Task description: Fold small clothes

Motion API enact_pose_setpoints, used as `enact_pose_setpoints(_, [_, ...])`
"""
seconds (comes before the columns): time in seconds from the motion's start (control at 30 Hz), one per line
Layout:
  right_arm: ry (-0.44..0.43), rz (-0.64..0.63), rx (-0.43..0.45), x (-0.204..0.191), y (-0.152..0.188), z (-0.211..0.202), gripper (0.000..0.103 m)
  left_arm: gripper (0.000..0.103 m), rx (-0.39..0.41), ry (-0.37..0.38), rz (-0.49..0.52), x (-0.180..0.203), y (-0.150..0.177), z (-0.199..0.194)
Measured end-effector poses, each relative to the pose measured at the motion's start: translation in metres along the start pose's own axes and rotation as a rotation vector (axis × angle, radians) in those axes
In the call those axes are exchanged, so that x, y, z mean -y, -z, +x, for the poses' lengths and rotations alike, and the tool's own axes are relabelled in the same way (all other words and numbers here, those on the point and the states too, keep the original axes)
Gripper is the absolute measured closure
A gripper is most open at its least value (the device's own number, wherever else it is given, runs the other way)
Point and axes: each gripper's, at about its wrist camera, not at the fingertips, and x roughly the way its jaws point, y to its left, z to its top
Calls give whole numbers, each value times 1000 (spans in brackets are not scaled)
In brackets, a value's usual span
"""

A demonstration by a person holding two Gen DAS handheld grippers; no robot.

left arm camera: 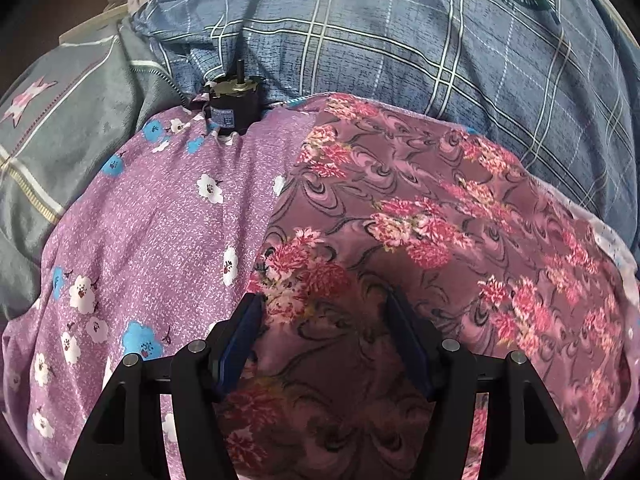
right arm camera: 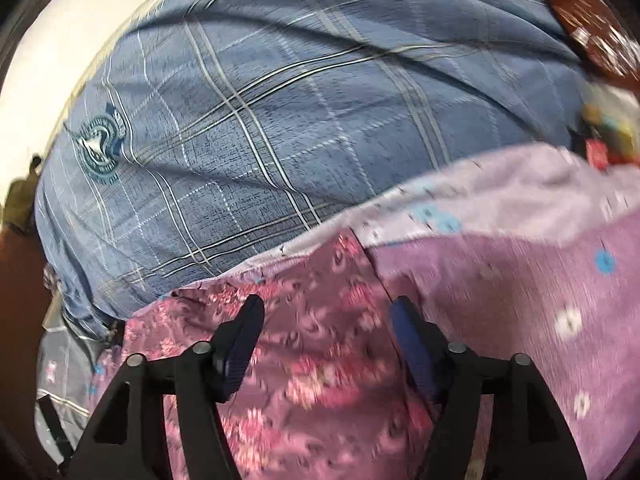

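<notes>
The task item is a mauve garment with pink flower clusters (left arm camera: 420, 216), lying flat on a lilac sheet with white and blue blossoms (left arm camera: 160, 216). In the left wrist view the garment fills the centre and lower right of the frame, and its straight left edge runs from the upper centre down toward the lower centre. The left gripper (left arm camera: 326, 334) occupies the bottom centre of that frame. Its jaws stand apart, with the garment's lower left corner area visible in the gap; the blue-faced pads (left arm camera: 240, 340) do not press on the cloth, so the tool is released. A small black cylindrical device with a metal shaft (left arm camera: 232, 108) stands on the lilac sheet at the upper left centre, at the border with a blue plaid quilt (left arm camera: 400, 40) that spans the top of the frame. A grey quilt with a pink star (left arm camera: 72, 120) lies at the left edge. The right wrist view is motion-blurred. The right gripper (right arm camera: 326, 320) sits at the bottom centre, jaws spread and holding nothing, above the garment (right arm camera: 312, 340), which fills the lower centre and lower left. The lilac sheet (right arm camera: 520, 280) covers the right side, and the blue plaid quilt (right arm camera: 280, 120) with a round teal emblem (right arm camera: 98, 152) covers the upper half.
</notes>
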Motion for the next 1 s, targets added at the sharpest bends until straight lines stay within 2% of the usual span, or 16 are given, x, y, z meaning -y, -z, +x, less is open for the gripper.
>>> enact_pose_setpoints(0.1, [-15, 50, -113, 13, -24, 48, 39, 39, -6, 1, -2, -1, -2, 2])
enact_pose_setpoints(0.23, [62, 48, -228, 24, -31, 100, 51, 38, -8, -7, -9, 1, -6, 7])
enact_pose_setpoints(0.27, [53, 55, -284, 26, -27, 113, 61, 38, -8, -11, -7, 2, -7, 8])
enact_pose_setpoints(0.3, [43, 52, -318, 25, -23, 121, 80, 38, -7, -14, -3, 4, -8, 9])
enact_pose_setpoints(0.37, [36, 24, -271, 20, -19, 115, 97, 38, -5, -13, -7, 3, -8, 10])
enact_pose_setpoints(0.4, [32, 28, -210, 20, -20, 104, 98, 38, -3, -10, -14, 3, -8, 9])
enact_pose_setpoints(0.5, [52, 74, -51, 24, -26, 72, 99, 38, 23, -17, -26, 0, -7, 3])
enact_pose_setpoints(0.57, [85, 78, -4, 28, -26, 64, 99, 39, 48, -31, -29, -1, -7, -2])
enact_pose_setpoints(0.63, [155, 66, -28, 31, -20, 76, 99, 38, 65, -46, -33, -2, -7, -3])
enact_pose_setpoints(0.7, [201, 65, -106, 36, -12, 97, 95, 38, 37, -43, -32, -2, -6, 4])
enact_pose_setpoints(0.73, [196, 92, -153, 41, -10, 104, 93, 38, 24, -45, -32, -3, -5, 7])
enact_pose_setpoints(0.77, [169, 125, -135, 45, -11, 98, 91, 38, 12, -47, -31, -4, -5, 10])
enact_pose_setpoints(0.83, [147, 183, -69, 52, -14, 75, 73, 38, 9, -41, -29, -5, -7, 10])
enact_pose_setpoints(0.87, [145, 207, -26, 55, -15, 58, 55, 38, 10, -39, -28, -6, -8, 9])
enact_pose_setpoints(0.9, [149, 216, 19, 56, -13, 37, 50, 38, 14, -37, -35, -8, -8, 7])
enact_pose_setpoints(1.0, [98, 155, 42, 46, 0, -7, 50, 38, 32, -26, -60, -13, -9, -3])
